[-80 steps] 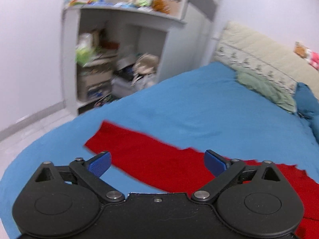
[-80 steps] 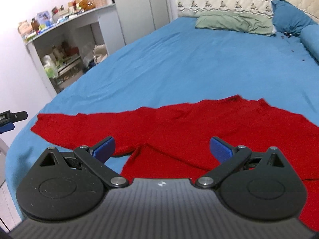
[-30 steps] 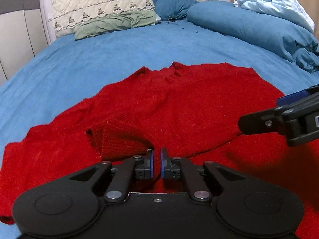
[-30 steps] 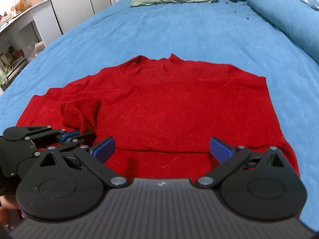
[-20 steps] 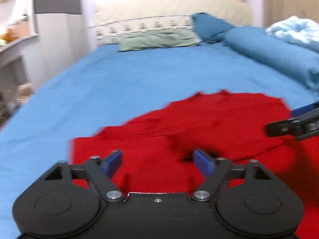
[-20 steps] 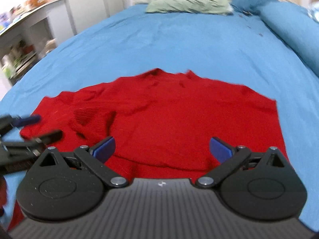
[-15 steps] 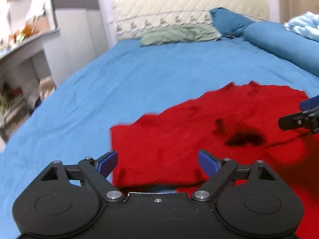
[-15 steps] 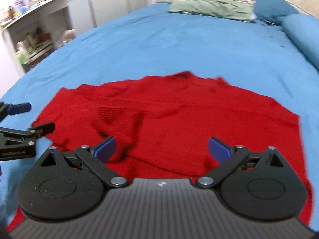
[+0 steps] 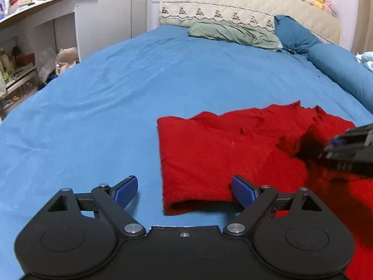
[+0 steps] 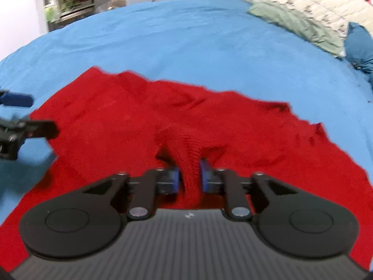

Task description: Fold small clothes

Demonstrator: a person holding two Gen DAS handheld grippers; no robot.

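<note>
A red knit sweater (image 9: 223,154) lies on the blue bed sheet (image 9: 98,107), its left sleeve folded in over the body. My left gripper (image 9: 184,190) is open and empty, low over the sweater's folded left edge. My right gripper (image 10: 189,179) is shut on a bunched ribbed part of the sweater (image 10: 188,149), the sleeve cuff. The right gripper also shows at the right of the left wrist view (image 9: 349,147), and the left gripper at the left edge of the right wrist view (image 10: 16,121).
A green pillow (image 9: 233,33), a dark blue pillow (image 9: 296,35) and a rolled blue duvet (image 9: 342,70) lie by the cream headboard (image 9: 244,2). White shelves with clutter (image 9: 25,46) stand left of the bed.
My left gripper has let go of the sleeve, opened and drawn back to the sweater's left edge. My right gripper has moved in and shut on the cuff.
</note>
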